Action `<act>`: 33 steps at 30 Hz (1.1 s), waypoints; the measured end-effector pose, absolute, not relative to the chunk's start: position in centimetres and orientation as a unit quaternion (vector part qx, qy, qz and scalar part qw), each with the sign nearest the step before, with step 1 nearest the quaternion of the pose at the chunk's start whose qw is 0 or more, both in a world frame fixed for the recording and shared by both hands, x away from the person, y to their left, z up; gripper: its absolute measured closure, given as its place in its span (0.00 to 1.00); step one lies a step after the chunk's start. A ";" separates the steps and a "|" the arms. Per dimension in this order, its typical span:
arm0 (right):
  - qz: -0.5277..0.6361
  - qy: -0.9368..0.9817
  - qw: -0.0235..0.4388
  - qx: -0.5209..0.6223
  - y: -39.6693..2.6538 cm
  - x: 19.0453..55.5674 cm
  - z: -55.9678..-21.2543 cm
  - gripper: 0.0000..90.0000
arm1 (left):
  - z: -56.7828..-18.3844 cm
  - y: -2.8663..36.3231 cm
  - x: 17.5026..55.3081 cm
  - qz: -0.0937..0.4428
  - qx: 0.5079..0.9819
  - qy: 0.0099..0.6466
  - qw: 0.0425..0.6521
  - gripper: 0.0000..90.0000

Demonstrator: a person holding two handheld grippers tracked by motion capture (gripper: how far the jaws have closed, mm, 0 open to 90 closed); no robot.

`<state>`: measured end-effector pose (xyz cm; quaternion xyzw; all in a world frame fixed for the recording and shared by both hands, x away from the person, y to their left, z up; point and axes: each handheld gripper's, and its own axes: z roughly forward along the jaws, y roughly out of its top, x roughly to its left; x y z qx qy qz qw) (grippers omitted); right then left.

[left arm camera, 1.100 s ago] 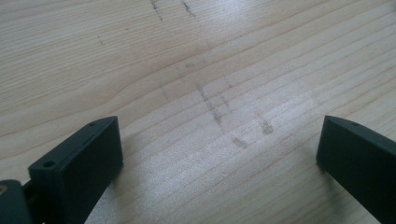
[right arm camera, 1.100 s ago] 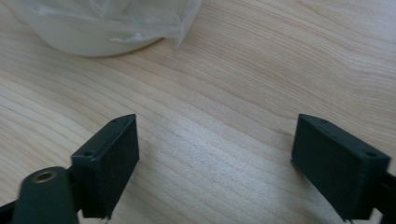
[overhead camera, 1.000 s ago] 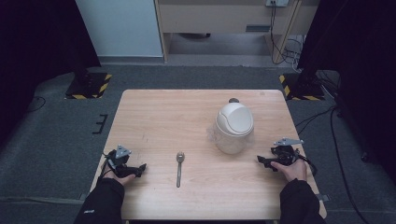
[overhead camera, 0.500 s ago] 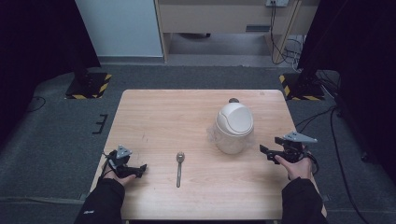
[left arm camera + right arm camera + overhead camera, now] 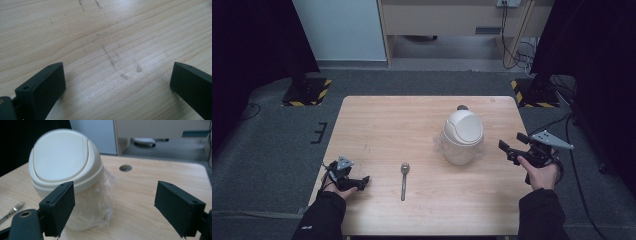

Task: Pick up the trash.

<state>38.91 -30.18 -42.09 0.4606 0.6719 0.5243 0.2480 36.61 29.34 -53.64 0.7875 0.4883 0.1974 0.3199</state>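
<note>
High view and both gripper views. The right claw is held just right of the bin, jaws spread wide and empty, pointing at it; in the right gripper view the bin stands close ahead, off to the left between and behind the left jaw. The bin stands upright on the right half of the tabletop, its cream swing lid shut and a clear liner bunched about the body below the lid. The step in hand appears to be an approach to the bin. To do it well, the claw should shift toward the bin until the body or lid rim lies between the jaws, stay level, and close gently: the bin looks light and tall, so a push from one jaw alone could tip or slide it, and a grip on loose liner may slip.

The left claw rests on the tabletop near the front left corner, jaws wide apart with nothing between them but bare wood. A spoon lies between the two hands, handle toward the person, well clear of the bin. A cable hole lies behind the bin. Nothing stands between right claw and bin.
</note>
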 end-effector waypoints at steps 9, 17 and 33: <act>0.537 0.666 0.267 0.443 -29.3 39.5 -39.9 0.18 | -53.6 29.3 36.6 0.198 0.787 0.489 0.320 0.00; 0.534 0.675 0.274 0.430 -27.5 40.9 -39.0 0.17 | -53.6 29.3 36.6 0.198 0.786 0.490 0.320 0.00; 0.527 0.685 0.273 0.422 -23.4 44.5 -40.0 0.16 | -53.6 29.2 36.6 0.197 0.787 0.489 0.320 0.00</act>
